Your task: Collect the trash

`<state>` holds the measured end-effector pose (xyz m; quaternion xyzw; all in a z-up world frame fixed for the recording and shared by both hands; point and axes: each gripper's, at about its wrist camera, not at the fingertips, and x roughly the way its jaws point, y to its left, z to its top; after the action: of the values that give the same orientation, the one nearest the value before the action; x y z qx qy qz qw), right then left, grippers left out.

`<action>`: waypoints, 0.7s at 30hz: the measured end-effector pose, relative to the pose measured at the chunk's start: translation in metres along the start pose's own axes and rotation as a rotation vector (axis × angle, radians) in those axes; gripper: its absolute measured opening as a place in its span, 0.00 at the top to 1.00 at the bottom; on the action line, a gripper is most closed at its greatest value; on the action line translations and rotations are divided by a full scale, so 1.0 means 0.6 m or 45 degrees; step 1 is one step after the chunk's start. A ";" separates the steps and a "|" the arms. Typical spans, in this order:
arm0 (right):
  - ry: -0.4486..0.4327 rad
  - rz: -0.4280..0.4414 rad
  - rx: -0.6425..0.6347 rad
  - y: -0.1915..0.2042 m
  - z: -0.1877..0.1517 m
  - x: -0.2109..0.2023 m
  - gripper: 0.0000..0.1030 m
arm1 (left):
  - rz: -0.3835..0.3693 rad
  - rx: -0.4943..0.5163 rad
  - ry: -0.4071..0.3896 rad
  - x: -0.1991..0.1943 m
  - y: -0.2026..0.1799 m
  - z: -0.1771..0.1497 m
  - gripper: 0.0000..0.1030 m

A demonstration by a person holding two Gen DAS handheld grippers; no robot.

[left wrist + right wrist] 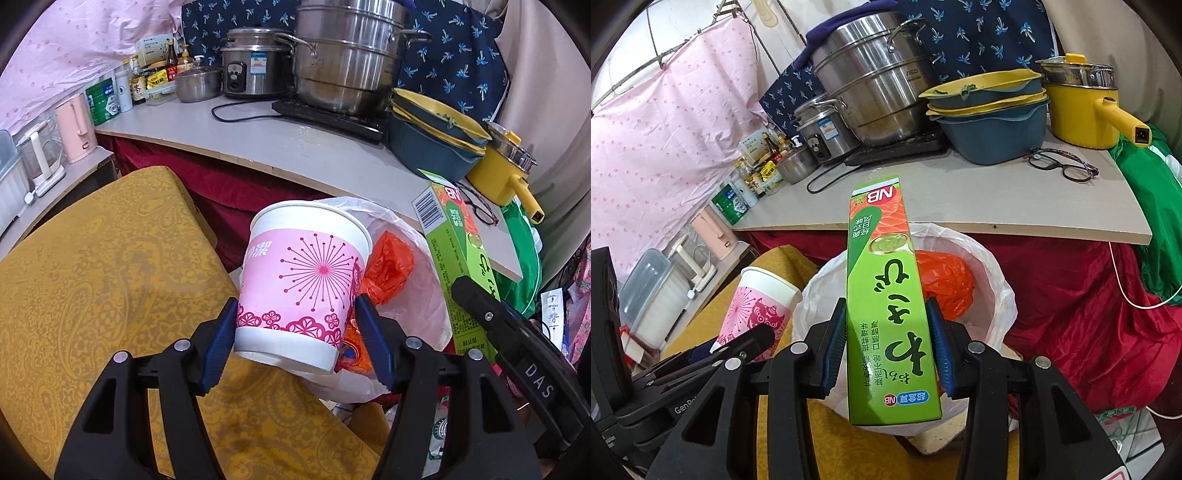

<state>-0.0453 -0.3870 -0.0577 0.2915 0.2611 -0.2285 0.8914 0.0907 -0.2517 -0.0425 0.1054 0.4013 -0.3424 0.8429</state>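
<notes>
Over the plastic-lined bin (993, 295) | left gripper (295, 328) jaws clamp round paper cup (299, 280) | right gripper (888, 343) jaws clamp flat green carton (886, 295)

A pale grey worktop (960, 206) carries a stacked stainless-steel steamer pot (871, 77) and a yellow long-handled saucepan (1078, 114). Behind them hangs a navy cloth with blue palm prints (454, 55), beside a pink dotted curtain (665, 129). Dark red fabric (1071, 295) drapes below the worktop, near mustard paisley upholstery (92, 277).
</notes>
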 end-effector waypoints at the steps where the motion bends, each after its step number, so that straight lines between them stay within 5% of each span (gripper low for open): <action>1: 0.006 -0.004 0.001 -0.002 0.001 0.007 0.61 | -0.001 0.006 0.004 0.008 -0.002 0.002 0.41; 11: 0.032 -0.017 0.020 -0.012 0.010 0.060 0.59 | 0.016 0.045 0.008 0.068 -0.027 0.026 0.39; 17: -0.008 -0.047 0.065 -0.019 0.019 0.058 0.51 | 0.039 -0.002 -0.002 0.075 -0.011 0.037 0.18; 21: -0.010 -0.066 0.033 -0.014 0.017 0.048 0.50 | 0.057 -0.001 -0.012 0.069 -0.004 0.034 0.18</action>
<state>-0.0248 -0.4069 -0.0709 0.2953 0.2620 -0.2560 0.8824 0.1198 -0.2831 -0.0602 0.1125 0.3950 -0.3240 0.8523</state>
